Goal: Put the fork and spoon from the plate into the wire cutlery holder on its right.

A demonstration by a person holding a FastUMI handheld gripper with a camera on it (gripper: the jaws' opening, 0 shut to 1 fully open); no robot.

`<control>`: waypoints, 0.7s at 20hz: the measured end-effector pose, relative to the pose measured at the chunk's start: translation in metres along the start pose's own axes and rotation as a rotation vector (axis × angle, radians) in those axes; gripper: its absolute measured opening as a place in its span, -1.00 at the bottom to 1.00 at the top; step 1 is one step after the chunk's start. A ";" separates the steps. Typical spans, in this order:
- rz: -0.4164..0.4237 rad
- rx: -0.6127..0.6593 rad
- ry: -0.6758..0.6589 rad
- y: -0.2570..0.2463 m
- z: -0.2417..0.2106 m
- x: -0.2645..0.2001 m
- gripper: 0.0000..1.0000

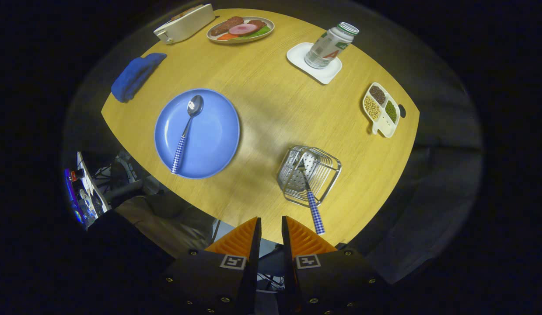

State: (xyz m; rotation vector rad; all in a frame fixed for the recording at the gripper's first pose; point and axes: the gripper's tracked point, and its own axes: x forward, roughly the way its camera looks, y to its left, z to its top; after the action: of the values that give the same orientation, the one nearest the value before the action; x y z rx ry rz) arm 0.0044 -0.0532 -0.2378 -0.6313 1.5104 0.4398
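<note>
A blue plate (pixel 214 144) lies on the wooden table, ahead and left of my fingers. On it rests a spoon (pixel 186 129) with a blue-checked handle, bowl pointing away. The wire cutlery holder (pixel 325 173) stands to the plate's right, just ahead of my fingers. A fork (pixel 311 197) with a matching checked handle stands in the holder, its handle leaning out toward me. My gripper (pixel 271 225) hovers high above the table's near edge, jaws a narrow gap apart with nothing between them.
A folded blue cloth (pixel 135 76) lies beyond the plate. Farther back sit a white box (pixel 185 24), a dish of food (pixel 240 29), a bottle (pixel 331 46) on a white coaster, and a divided snack tray (pixel 381 109) at the right.
</note>
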 end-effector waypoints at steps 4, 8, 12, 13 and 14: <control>0.016 -0.005 -0.034 0.035 0.011 0.004 -0.46; 0.051 0.001 -0.057 0.072 0.026 0.013 -0.46; 0.096 0.001 -0.075 0.107 0.040 0.024 -0.47; 0.111 0.006 -0.079 0.117 0.042 0.026 -0.46; 0.131 0.006 -0.085 0.127 0.046 0.027 -0.46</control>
State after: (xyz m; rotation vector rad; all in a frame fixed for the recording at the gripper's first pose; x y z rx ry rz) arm -0.0392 0.0704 -0.2806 -0.5048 1.4763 0.5558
